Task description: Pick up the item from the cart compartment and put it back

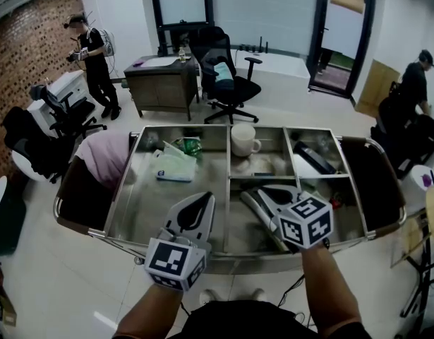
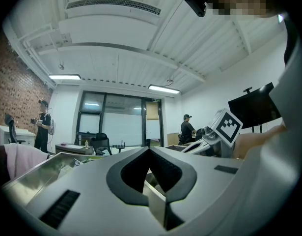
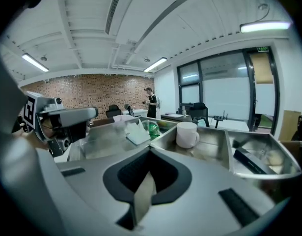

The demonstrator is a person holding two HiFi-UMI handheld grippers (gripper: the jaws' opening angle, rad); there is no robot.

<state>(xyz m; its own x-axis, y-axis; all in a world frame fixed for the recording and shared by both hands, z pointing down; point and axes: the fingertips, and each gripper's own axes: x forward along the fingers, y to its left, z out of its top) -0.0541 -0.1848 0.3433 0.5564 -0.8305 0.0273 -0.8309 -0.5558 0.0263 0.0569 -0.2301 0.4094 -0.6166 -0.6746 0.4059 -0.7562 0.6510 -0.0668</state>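
Note:
A steel cart (image 1: 132,240) with several compartments stands below me. A white mug (image 1: 243,140) (image 3: 186,134) sits in the far middle compartment. In the big left compartment lies a pale packet (image 1: 174,167) (image 3: 137,134) beside green wrapping. A black-and-white item (image 1: 312,159) (image 3: 251,162) rests in the far right compartment. My right gripper (image 1: 249,192) (image 3: 150,149) hovers over the near middle compartment, tips touching, nothing between them. My left gripper (image 1: 205,198) (image 2: 150,149) hangs over the near edge of the left compartment, also shut and holding nothing.
A pink cloth (image 1: 107,154) hangs over the cart's left end and a dark bag (image 1: 375,182) over its right end. Beyond the cart stand a desk (image 1: 164,83), office chairs (image 1: 227,76) and two persons (image 1: 93,62) (image 1: 413,90).

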